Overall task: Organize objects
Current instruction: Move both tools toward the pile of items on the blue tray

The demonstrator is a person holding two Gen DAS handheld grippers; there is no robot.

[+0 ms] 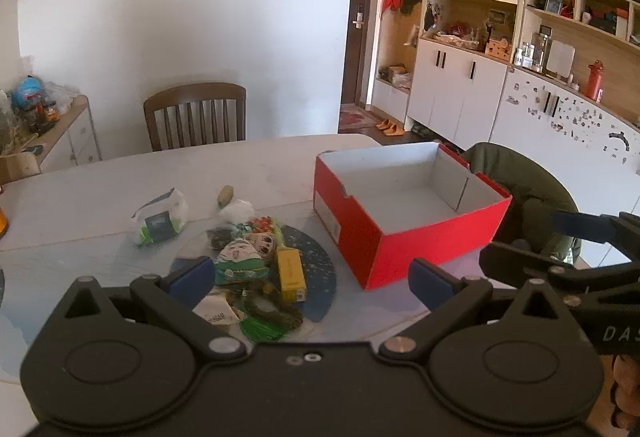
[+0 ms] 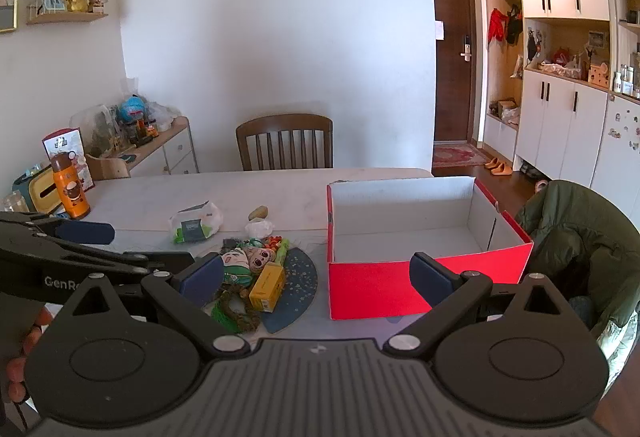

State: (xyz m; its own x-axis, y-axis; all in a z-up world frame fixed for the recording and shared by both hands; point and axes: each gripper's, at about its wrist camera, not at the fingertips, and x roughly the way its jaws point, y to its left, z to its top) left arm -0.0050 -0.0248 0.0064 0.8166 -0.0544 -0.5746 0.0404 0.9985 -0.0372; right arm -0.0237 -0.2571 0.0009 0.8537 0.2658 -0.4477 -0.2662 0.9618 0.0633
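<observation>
Two black grippers, left (image 1: 312,279) and right (image 2: 316,275), hovered above the near table edge, blue-padded fingers spread wide, holding nothing. Just beyond lay a heap of small things on a dark blue round mat (image 1: 320,277): yellow rectangular box (image 1: 291,274), cartoon-printed cloth pouches (image 1: 242,257), green wreath (image 2: 234,311). Right of it stood an empty red cardboard box (image 2: 368,289). Farther back: white plastic packet (image 1: 160,217), brown wooden chair (image 2: 285,143).

— How many boxes by the red box (image 2: 400,289)?
— That one big box, plus one small yellow box (image 2: 267,287) left of it.
— Bags?
— One white packet (image 2: 195,223) farther left. Two cartoon-faced pouches (image 2: 250,257) beside the yellow box. One wooden chair (image 2: 285,141) behind.
</observation>
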